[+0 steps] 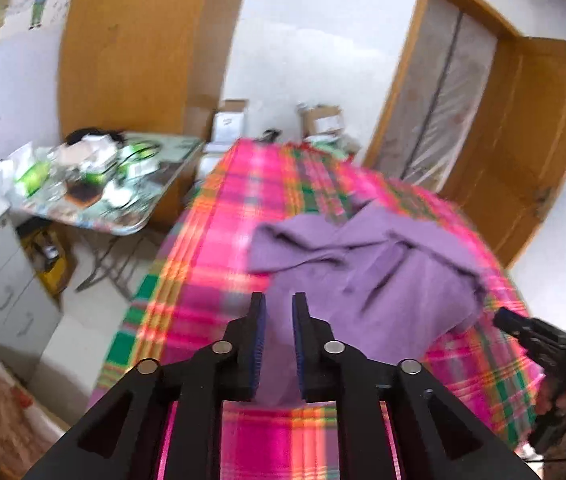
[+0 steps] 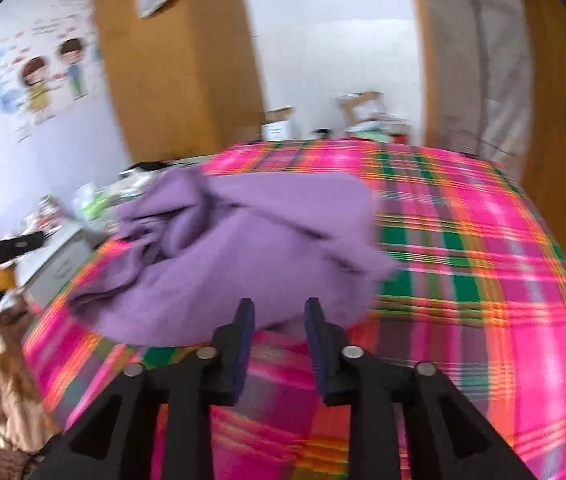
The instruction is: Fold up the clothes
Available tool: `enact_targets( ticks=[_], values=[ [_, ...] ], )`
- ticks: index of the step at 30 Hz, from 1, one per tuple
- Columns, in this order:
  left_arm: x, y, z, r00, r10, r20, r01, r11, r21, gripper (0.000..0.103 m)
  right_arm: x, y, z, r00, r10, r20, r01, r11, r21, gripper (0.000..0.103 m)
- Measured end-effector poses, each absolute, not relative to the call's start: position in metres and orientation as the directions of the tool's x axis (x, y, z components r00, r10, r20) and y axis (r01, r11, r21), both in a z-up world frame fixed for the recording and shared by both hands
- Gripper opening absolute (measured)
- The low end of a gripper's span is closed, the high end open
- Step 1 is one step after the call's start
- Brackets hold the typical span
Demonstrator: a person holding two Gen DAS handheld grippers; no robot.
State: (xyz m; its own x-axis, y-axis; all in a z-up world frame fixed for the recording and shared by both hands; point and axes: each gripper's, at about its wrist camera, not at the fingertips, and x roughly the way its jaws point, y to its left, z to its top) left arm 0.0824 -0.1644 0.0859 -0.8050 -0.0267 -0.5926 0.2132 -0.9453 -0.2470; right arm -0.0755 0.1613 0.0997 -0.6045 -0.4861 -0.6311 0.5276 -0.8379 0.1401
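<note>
In the left wrist view, the left gripper (image 1: 279,304) has its jaws a little apart, with a narrow gap, and no cloth is pinched between the pads. The purple garment (image 1: 367,264) lies just ahead of the fingertips and to their right, on the plaid bed cover (image 1: 203,248). It is crumpled, with one flap thrown over the middle and many wrinkles. The right gripper (image 1: 501,316) shows at the far right edge, near the garment's right side; from here I cannot tell how its jaws stand.

In the right wrist view, the right gripper (image 2: 279,304) is open somewhat wider and also holds nothing. The garment (image 2: 243,240) lies directly ahead and to the left, its near edge just beyond the fingertips. The left gripper (image 2: 23,242) shows at the far left.

I judge the folding is only partly done: a rough first fold perhaps, but no neat shape. Smoothing and further folds remain.
</note>
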Motion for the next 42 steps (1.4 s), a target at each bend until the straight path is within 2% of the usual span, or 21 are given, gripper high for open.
enact_targets(
  ticks=[2,11,16,17,18,20,22,25,27,35,42],
  values=[
    [0.074,-0.155,0.093,-0.821,0.016,-0.571,0.164,-0.951,-0.263,0.016,-0.086,0.173,0.097,-0.615,-0.468,-0.635,0.492,-0.857,0.155,0.029],
    [-0.02,-0.066,0.08,-0.71,0.298,-0.638,-0.129,-0.946,-0.299,0.018,-0.128,0.187,0.077,-0.594,-0.464,-0.657,0.44,-0.871,0.217,0.034],
    [-0.063,-0.027,0.081,-0.655,0.438,-0.616,-0.242,-0.894,-0.378,0.018,-0.143,0.184,0.068,-0.563,-0.502,-0.657,0.453,-0.852,0.263,0.033],
    [-0.071,-0.02,0.081,-0.643,0.463,-0.61,-0.261,-0.881,-0.394,0.018,-0.145,0.183,0.067,-0.559,-0.508,-0.655,0.462,-0.847,0.263,0.033],
    [-0.079,-0.014,0.081,-0.63,0.488,-0.605,-0.278,-0.868,-0.411,0.023,-0.147,0.181,0.067,-0.558,-0.511,-0.654,0.469,-0.844,0.26,0.033],
    [-0.094,-0.007,0.08,-0.597,0.522,-0.609,-0.286,-0.848,-0.446,0.026,-0.149,0.179,0.066,-0.559,-0.514,-0.65,0.481,-0.84,0.251,0.029],
    [-0.109,-0.001,0.077,-0.559,0.554,-0.618,-0.28,-0.827,-0.488,0.026,-0.15,0.177,0.067,-0.563,-0.521,-0.642,0.491,-0.835,0.247,0.013],
    [-0.127,0.006,0.071,-0.505,0.592,-0.628,-0.266,-0.799,-0.539,0.028,-0.15,0.175,0.067,-0.566,-0.535,-0.627,0.501,-0.827,0.254,0.008],
    [-0.135,0.009,0.068,-0.475,0.61,-0.635,-0.265,-0.787,-0.558,0.033,-0.148,0.174,0.07,-0.568,-0.552,-0.61,0.512,-0.818,0.263,0.007],
    [-0.147,-0.005,0.062,-0.438,0.647,-0.624,-0.169,-0.741,-0.649,0.033,-0.134,0.164,0.086,-0.572,-0.613,-0.545,0.579,-0.772,0.261,0.006],
    [-0.135,-0.027,0.077,-0.484,0.642,-0.595,-0.174,-0.737,-0.653,0.03,-0.126,0.143,0.101,-0.562,-0.662,-0.496,0.639,-0.728,0.247,0.006]
  ],
)
